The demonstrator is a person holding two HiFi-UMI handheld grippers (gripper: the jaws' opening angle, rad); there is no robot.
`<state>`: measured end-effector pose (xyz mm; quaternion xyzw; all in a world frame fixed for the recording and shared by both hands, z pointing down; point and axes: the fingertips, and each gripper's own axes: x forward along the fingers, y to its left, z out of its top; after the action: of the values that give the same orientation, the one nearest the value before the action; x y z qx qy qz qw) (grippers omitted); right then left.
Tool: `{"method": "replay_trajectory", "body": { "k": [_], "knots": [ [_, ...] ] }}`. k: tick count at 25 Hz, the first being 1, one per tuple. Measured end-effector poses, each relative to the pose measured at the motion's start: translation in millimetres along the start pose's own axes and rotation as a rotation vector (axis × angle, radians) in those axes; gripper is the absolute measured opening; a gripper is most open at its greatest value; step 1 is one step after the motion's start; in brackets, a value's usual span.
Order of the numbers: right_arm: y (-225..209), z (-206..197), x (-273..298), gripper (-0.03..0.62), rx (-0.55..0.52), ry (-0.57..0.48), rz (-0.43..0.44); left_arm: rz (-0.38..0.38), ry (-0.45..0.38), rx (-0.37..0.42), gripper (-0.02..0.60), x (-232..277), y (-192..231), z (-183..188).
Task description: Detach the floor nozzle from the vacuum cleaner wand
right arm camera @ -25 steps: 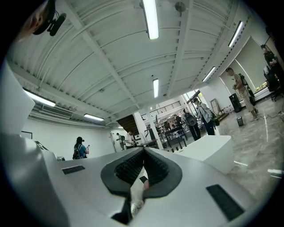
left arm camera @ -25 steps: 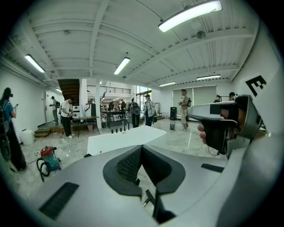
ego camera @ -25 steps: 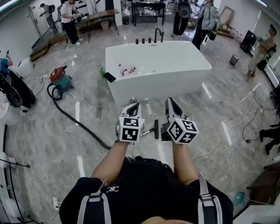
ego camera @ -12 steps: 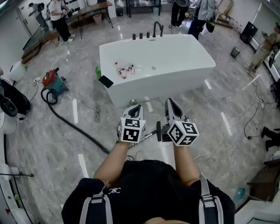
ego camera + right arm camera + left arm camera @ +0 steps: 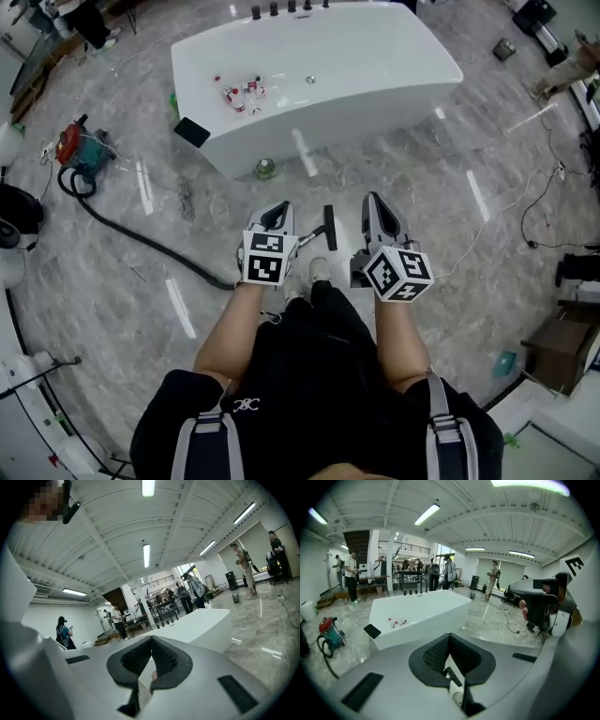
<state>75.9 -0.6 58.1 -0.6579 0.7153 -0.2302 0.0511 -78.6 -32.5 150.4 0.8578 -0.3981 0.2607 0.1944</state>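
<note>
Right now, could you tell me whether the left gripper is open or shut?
Shut: the left gripper shows its jaws pressed together, nothing gripped.

Floor nozzle and wand lying joined on the floor

The black, bar-shaped plastic floor nozzle [image 5: 329,217] lies flat on the grey marbled floor [image 5: 450,141], its long side running straight away from where the person stands. A thin dark metal wand [image 5: 312,237] meets it at the middle and slants back and to the left, low over the floor. The two are joined as one T. The wand's other end I cannot make out.
</note>
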Motion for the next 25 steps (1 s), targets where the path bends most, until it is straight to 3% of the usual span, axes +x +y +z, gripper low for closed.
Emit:
{"method": "replay_trajectory", "body": {
  "k": [5, 11, 18, 20, 22, 25],
  "knots": [
    [-68, -47, 38, 0.012, 0.066, 0.094, -0.045, -0.02, 0.178, 0.062, 0.006, 89, 5, -72],
    [-127, -140, 63, 0.013, 0.122, 0.226, -0.076, -0.149, 0.418, 0.152, 0.008, 187, 3, -206],
    [-198, -260, 86, 0.012, 0.139, 0.362, -0.067, -0.166, 0.562, 0.264, 0.015, 303, 19, -352],
    [-216, -296, 99, 0.012, 0.149, 0.39, -0.06, -0.183, 0.611, 0.264, 0.046, 335, 25, -402],
    [-232, -331, 112, 0.014, 0.156, 0.417, -0.049, -0.206, 0.677, 0.253, 0.142, 364, 29, -457],
    [-254, -380, 131, 0.014, 0.166, 0.45, -0.033, -0.198, 0.762, 0.26, 0.172, 398, 38, -534]
  ]
}}
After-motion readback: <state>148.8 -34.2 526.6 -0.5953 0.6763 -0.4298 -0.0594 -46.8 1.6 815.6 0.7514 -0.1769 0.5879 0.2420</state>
